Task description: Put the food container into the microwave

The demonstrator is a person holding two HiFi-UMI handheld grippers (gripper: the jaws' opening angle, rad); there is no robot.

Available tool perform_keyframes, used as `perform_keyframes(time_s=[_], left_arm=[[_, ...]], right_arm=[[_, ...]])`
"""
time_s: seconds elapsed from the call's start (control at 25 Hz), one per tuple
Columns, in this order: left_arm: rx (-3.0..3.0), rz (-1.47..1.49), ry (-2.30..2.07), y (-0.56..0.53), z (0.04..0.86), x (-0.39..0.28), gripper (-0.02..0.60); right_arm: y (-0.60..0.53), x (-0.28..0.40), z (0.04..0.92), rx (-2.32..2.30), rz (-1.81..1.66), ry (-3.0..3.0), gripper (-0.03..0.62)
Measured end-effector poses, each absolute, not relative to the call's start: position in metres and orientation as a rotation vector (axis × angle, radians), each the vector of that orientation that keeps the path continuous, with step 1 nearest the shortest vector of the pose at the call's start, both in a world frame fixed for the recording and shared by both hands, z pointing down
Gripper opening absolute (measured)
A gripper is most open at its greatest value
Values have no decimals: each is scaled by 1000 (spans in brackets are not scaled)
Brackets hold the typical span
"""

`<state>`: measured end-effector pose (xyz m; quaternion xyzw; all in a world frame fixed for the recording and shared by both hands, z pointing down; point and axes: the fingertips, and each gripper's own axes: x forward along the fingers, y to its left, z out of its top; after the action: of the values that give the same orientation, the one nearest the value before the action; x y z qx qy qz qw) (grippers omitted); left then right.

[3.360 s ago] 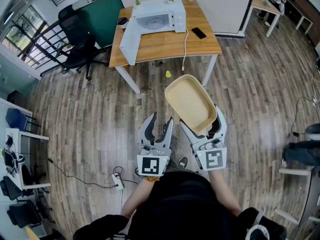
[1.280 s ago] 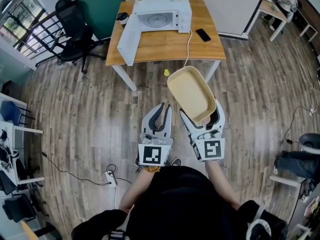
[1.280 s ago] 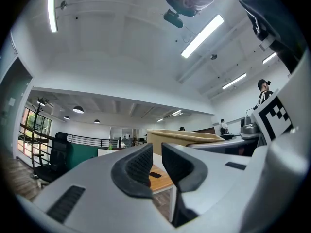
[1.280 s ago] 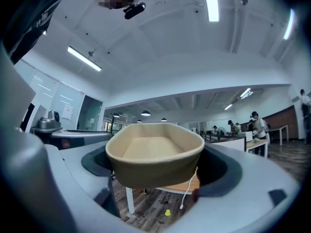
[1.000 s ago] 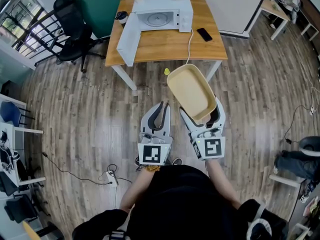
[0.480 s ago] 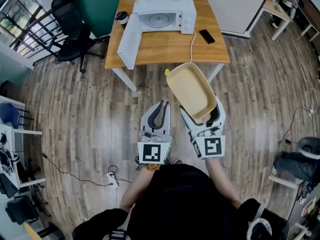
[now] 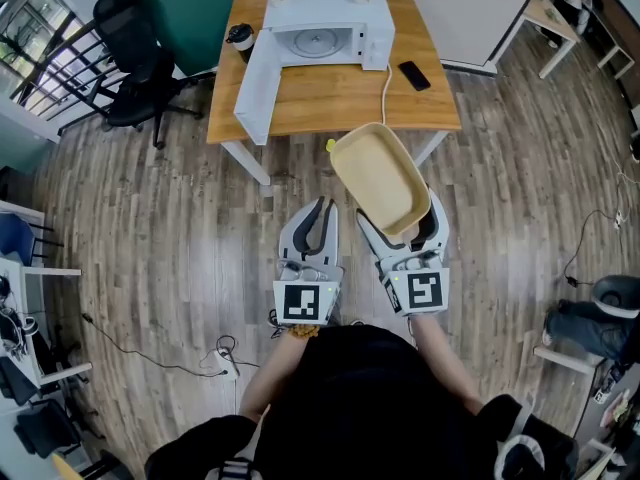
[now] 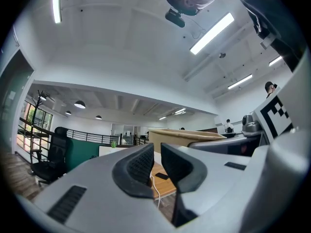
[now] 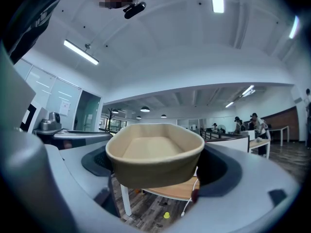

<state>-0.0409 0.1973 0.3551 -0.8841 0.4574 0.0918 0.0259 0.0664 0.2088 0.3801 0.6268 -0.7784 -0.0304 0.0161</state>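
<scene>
My right gripper [image 7: 403,230] is shut on an empty beige food container [image 7: 380,180], held level out in front of the person above the wood floor. In the right gripper view the food container [image 9: 155,153] sits between the two jaws, gripped at its near end. My left gripper [image 7: 318,222] is beside it on the left, shut with nothing between its pads [image 8: 142,165]. The white microwave [image 7: 327,26] stands on the wooden table [image 7: 340,88] ahead, its door [image 7: 252,84] swung open to the left and the turntable showing inside.
A black phone [image 7: 414,75] and the microwave's white cable [image 7: 382,86] lie on the table's right half. A dark cup [image 7: 239,38] sits at its left corner. A small yellow object [image 7: 329,145] lies on the floor under the table. Black office chairs [image 7: 135,63] stand to the left.
The person has walked towards the table: the table and microwave are nearer and lower in the head view. The container stays gripped in the right gripper; the left stays shut.
</scene>
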Motion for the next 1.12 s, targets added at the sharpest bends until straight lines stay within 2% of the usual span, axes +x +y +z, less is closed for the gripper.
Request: perform_keyframes(time_s=[1.12], left_arm=[[-2743, 312, 1442, 86, 359, -80, 57]], right_arm=[[101, 30, 385, 1909, -86, -2395, 514]])
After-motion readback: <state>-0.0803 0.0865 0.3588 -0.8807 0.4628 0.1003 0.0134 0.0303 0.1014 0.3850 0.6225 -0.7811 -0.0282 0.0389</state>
